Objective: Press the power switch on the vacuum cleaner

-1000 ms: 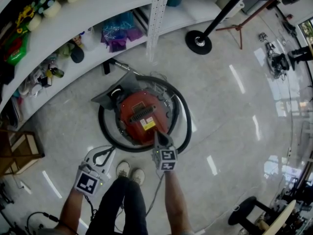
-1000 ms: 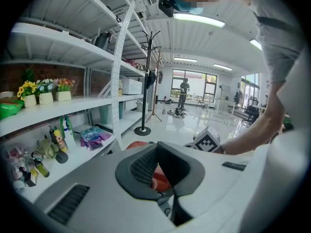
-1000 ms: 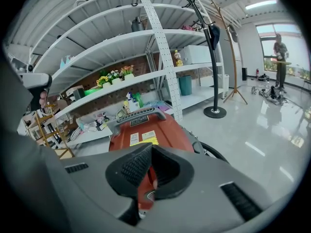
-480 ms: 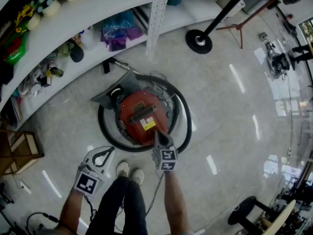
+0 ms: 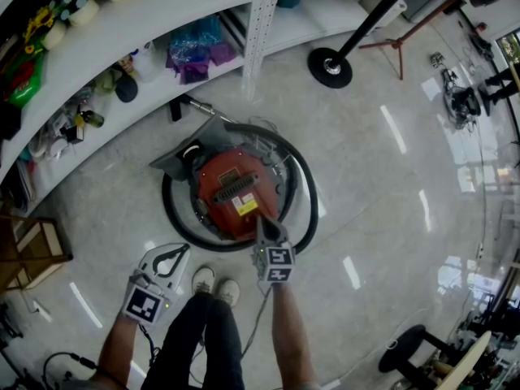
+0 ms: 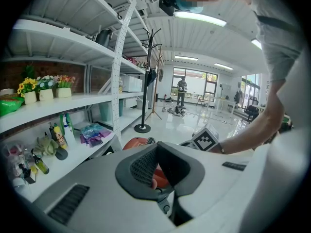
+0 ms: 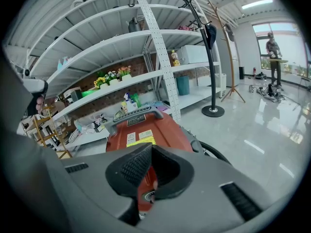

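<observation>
1. Vacuum cleaner sits on the floor just ahead of the person's shoes, near the shelf unit; red domed shell, glossy hard plastic; black hose coiled in a ring round it, so it looks parked rather than in use.
2. Right gripper is down at the near edge of the red shell; tips pressed together, nothing pinched; my read: closed on purpose, since one blunt point pokes a switch better than spread jaws.
3. Right gripper view: through the loop of the mesh-textured pads a small round dark part shows low on the red body; probably the power switch; contact not confirmable.
4. Left gripper hangs beside the person's leg, well apart from the vacuum cleaner; also pressed together and empty; a one-point press needs no second tool.
5. Black carry handle and yellow label sit on top of the shell; gripper bodies are matte grey; floor is polished, with glare stripes.
</observation>
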Demonstrator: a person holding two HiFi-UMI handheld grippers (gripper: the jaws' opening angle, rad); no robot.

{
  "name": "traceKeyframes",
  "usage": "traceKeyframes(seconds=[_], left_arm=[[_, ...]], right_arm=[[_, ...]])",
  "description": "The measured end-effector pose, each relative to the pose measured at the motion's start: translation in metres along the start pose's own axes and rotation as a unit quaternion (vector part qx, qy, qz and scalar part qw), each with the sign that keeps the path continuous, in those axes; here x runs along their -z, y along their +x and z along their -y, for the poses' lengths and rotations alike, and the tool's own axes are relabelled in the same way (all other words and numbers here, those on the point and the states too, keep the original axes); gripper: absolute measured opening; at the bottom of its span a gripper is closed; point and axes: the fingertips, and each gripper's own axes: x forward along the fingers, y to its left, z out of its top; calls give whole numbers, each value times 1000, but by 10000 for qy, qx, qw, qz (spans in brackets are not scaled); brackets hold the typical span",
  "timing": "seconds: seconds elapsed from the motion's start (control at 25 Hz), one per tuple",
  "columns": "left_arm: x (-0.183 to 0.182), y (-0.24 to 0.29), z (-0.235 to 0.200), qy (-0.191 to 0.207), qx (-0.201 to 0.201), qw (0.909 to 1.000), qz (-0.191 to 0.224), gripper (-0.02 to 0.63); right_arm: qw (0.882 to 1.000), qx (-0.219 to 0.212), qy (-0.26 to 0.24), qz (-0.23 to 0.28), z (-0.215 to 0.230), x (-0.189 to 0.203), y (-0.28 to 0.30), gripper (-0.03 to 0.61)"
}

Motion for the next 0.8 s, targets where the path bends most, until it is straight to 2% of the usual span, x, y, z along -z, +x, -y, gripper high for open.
traceKeyframes(seconds=[0.8], left_arm=[[-7, -4, 0, 107, 0, 9999, 20, 8]], right_arm=[[10000, 8, -70, -32, 0, 4, 0, 12]])
